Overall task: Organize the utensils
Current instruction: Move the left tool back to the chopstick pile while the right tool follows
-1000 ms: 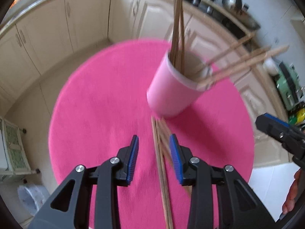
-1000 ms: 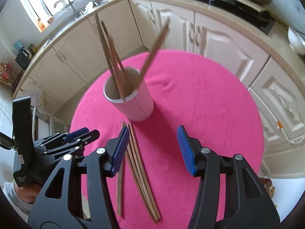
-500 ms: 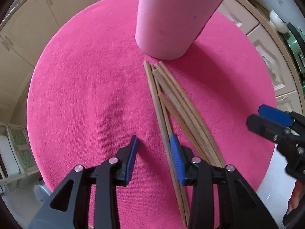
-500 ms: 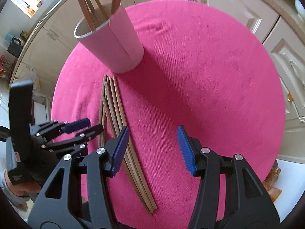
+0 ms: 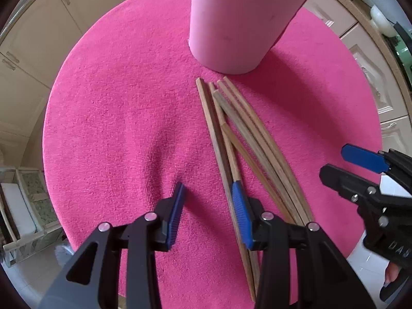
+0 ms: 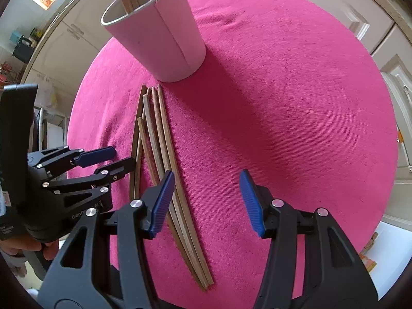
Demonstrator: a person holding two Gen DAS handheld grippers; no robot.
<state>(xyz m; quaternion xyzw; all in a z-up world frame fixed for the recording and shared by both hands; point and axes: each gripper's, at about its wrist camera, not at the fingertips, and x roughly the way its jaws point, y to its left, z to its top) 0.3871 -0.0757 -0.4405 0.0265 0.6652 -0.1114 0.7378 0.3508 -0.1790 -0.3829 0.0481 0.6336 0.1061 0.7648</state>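
Observation:
Several wooden chopsticks (image 5: 239,131) lie in a loose bundle on the round pink table (image 5: 116,118), in front of a pale pink cup (image 5: 239,23) that holds more chopsticks. My left gripper (image 5: 208,193) is open and low over the table, its right finger at the leftmost chopsticks. In the right wrist view the chopsticks (image 6: 159,139) run under my open right gripper's (image 6: 206,185) left finger, below the cup (image 6: 159,38). The left gripper (image 6: 103,158) shows at the left there, and the right gripper (image 5: 360,162) at the right of the left wrist view.
Cream kitchen cabinets (image 6: 334,5) curve around behind the table. A low shelf unit (image 5: 25,206) stands on the floor to the left. The table edge (image 6: 381,206) drops off to the right.
Both grippers have moved down and closer to the table and the chopsticks lying on it. The cup now fills the upper part of the views. Both stay open.

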